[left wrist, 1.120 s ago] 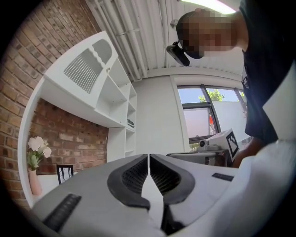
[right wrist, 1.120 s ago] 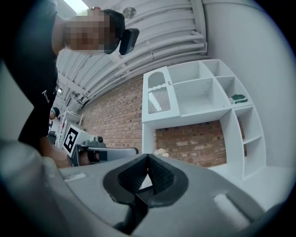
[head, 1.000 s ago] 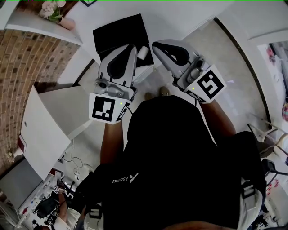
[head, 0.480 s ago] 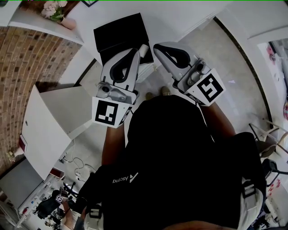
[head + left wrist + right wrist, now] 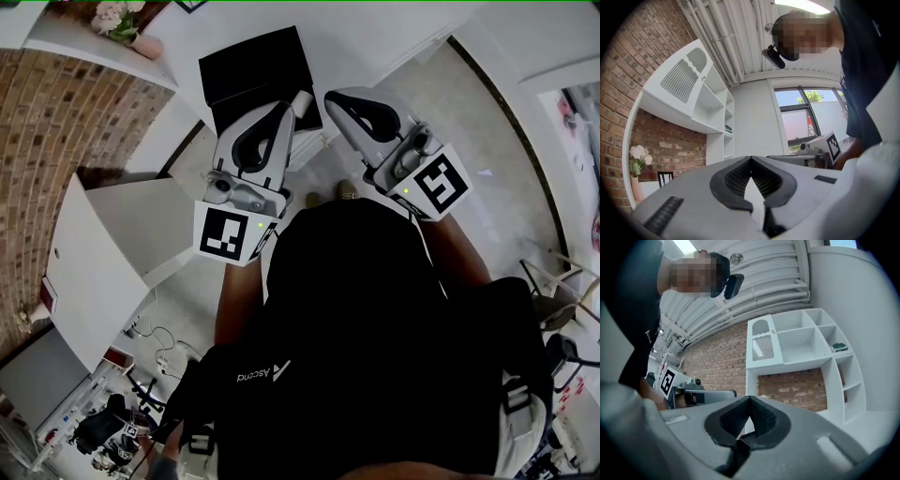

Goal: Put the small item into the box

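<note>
A black box (image 5: 251,67) lies on the white table (image 5: 375,42) at the top of the head view. A small white cylinder (image 5: 302,105) stands by the box's near right corner. My left gripper (image 5: 283,107) is held in front of my chest, its tip just left of the cylinder and not touching it. My right gripper (image 5: 331,97) hovers beside it to the right. Both point upward, toward ceiling and shelves. The left gripper (image 5: 751,160) and the right gripper (image 5: 750,398) have their jaws shut with nothing between them.
A white shelf unit (image 5: 103,248) stands at the left against a brick wall (image 5: 56,131). A vase of flowers (image 5: 120,22) sits on a ledge at top left. A chair (image 5: 555,292) is at the right. My feet (image 5: 324,196) show on the floor below the grippers.
Both grippers have drifted slightly down and to the right in the head view. The white cylinder shows more fully beside the left gripper's tip. The jaws have stayed shut.
</note>
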`<state>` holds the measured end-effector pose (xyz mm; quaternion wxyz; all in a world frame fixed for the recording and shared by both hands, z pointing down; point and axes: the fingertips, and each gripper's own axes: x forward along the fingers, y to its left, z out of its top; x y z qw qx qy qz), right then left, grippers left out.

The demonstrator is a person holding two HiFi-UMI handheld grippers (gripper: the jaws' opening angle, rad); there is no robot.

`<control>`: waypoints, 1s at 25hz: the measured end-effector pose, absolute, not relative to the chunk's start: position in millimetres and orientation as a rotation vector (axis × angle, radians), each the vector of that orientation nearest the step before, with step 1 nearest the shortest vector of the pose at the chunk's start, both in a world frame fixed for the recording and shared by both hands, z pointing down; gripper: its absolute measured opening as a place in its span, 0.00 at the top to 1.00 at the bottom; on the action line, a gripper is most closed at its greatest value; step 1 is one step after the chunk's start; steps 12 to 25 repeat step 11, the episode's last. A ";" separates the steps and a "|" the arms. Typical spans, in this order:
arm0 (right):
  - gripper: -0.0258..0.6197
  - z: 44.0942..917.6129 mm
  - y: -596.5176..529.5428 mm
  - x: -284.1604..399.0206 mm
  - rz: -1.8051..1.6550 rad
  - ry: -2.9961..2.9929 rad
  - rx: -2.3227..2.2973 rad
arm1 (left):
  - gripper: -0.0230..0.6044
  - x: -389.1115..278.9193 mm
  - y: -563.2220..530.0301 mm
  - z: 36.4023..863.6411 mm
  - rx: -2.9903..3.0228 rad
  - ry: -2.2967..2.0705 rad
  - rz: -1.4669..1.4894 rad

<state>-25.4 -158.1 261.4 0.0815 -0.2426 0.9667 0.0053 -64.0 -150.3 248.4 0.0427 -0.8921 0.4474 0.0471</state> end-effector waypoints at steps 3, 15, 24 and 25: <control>0.96 260.6 -159.5 -24.6 0.023 2.884 -0.731 | 0.97 -66.5 -150.7 248.7 -2.726 1.377 0.149; 0.96 260.6 -161.3 -17.7 0.069 2.861 -0.744 | 0.97 -60.5 -149.1 252.3 -2.739 1.369 0.134; 0.96 260.6 -161.3 -17.7 0.069 2.861 -0.744 | 0.97 -60.5 -149.1 252.3 -2.739 1.369 0.134; 0.96 260.6 -161.3 -17.7 0.069 2.861 -0.744 | 0.97 -60.5 -149.1 252.3 -2.739 1.369 0.134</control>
